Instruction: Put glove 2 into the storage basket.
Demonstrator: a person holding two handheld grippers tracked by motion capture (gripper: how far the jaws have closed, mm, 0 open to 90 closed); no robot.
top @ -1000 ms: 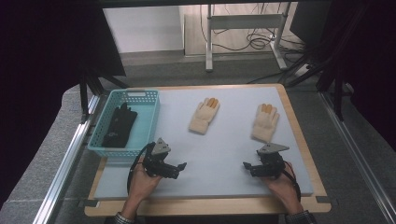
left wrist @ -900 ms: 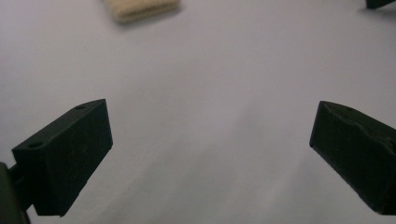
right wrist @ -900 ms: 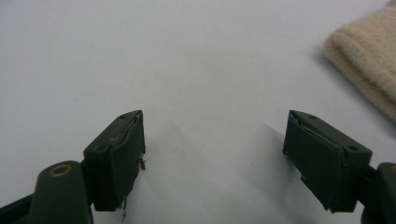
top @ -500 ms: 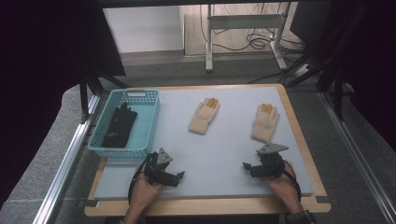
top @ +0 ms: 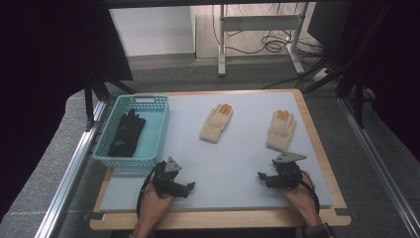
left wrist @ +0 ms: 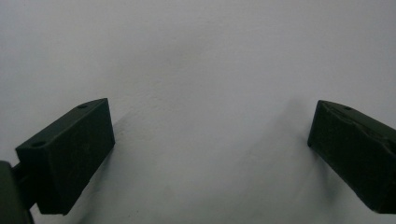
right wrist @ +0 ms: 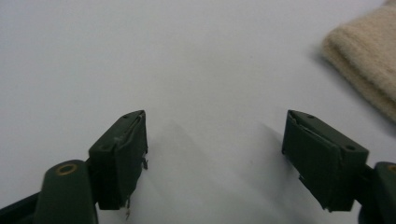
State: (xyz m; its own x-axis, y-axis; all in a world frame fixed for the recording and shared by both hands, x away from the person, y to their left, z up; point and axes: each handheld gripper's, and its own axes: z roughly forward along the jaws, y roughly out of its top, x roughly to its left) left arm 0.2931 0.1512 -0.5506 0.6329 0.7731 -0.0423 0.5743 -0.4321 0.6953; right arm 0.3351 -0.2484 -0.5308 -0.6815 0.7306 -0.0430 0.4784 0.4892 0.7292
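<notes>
Two cream knitted gloves with orange fingertips lie on the pale grey mat: one [top: 217, 122] near the middle, the other [top: 281, 129] to the right. A black glove [top: 127, 133] lies in the teal basket [top: 105, 140] at the left. My left gripper [top: 187, 189] rests low on the mat in front of the basket, open, with bare mat between its jaws [left wrist: 208, 154]. My right gripper [top: 262, 177] rests on the mat in front of the right glove, open and empty [right wrist: 215, 154]. A cuff of that cream glove [right wrist: 369, 70] shows at the upper right of the right gripper view.
The mat lies on a wooden board [top: 319, 148] with a raised rim. Metal rails [top: 69, 173] run along both sides of the table. A white metal stand [top: 257, 25] and cables sit on the floor beyond the far edge.
My left gripper has drawn back a little toward the table's near edge. The right gripper and the gloves have stayed where they were.
</notes>
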